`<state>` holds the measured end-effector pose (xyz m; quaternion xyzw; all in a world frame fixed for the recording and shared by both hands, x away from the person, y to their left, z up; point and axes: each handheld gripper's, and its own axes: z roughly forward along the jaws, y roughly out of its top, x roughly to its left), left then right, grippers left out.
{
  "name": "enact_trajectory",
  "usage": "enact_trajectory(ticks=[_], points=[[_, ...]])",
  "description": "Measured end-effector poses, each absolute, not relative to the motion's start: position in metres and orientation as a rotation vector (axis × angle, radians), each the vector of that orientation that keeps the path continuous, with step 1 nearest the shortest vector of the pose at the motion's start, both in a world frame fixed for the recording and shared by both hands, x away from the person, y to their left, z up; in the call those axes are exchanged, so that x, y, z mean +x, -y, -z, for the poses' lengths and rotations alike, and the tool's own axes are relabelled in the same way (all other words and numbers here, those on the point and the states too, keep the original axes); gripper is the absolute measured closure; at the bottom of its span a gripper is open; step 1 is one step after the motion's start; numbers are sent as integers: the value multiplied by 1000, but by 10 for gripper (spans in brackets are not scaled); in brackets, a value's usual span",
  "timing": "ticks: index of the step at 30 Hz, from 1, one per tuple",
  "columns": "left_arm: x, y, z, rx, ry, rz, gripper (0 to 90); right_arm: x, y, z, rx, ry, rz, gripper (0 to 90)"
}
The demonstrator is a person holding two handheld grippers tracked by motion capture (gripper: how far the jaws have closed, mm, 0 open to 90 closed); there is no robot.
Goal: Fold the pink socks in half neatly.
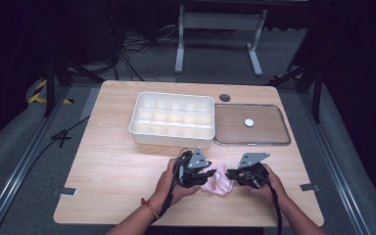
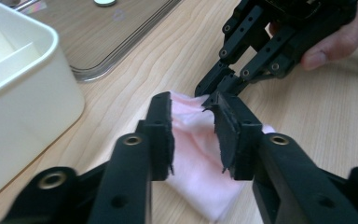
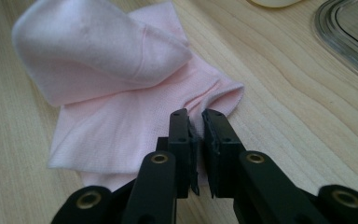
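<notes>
A pale pink sock (image 1: 219, 183) lies folded on the wooden table near the front edge, between my two grippers. My left gripper (image 1: 209, 174) is at its left side. In the left gripper view the left gripper (image 2: 193, 106) is open, the sock (image 2: 196, 158) lying below the gap and neither pad pressing on it. My right gripper (image 1: 230, 173) comes in from the right. The right gripper (image 3: 196, 117) is shut on the sock's (image 3: 116, 107) bunched near edge, and the toe end is folded over the top. Across the sock, the right gripper (image 2: 213, 93) pinches its far edge.
A white box (image 1: 172, 120) with several compartments stands behind the grippers at mid-table. Its clear lid (image 1: 274, 128) lies flat to its right with a small white disc (image 1: 248, 122) on it. A dark round plug (image 1: 224, 97) sits in the tabletop near the back edge.
</notes>
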<state>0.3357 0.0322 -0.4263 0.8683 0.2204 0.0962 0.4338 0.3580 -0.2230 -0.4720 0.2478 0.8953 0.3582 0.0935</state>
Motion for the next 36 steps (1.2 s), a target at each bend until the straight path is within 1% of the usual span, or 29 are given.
enact_trajectory(ticks=[2,6,12,17,24,28,32,36], points=[[335,-37,430,2166,-555,-226,726,358,223,472,736,-2656,-1063,818],[329,-40,446,2227,-535,-194,747,358,223,472,736,-2657,-1063,817],[324,-31,461,2289,-490,-170,750,358,224,472,746,-2657,-1064,807],[324,-26,470,2322,-485,-166,732,356,223,467,721,-2651,-1060,804],[325,-28,475,2303,-499,-150,734,348,223,445,684,-2568,-1160,804],[326,-28,475,2300,-497,-149,739,339,210,431,622,-2552,-1238,805],[326,-29,476,2293,-497,-148,740,331,196,428,559,-2577,-1250,822],[327,-30,477,2289,-494,-145,740,330,189,434,535,-2610,-1230,830]])
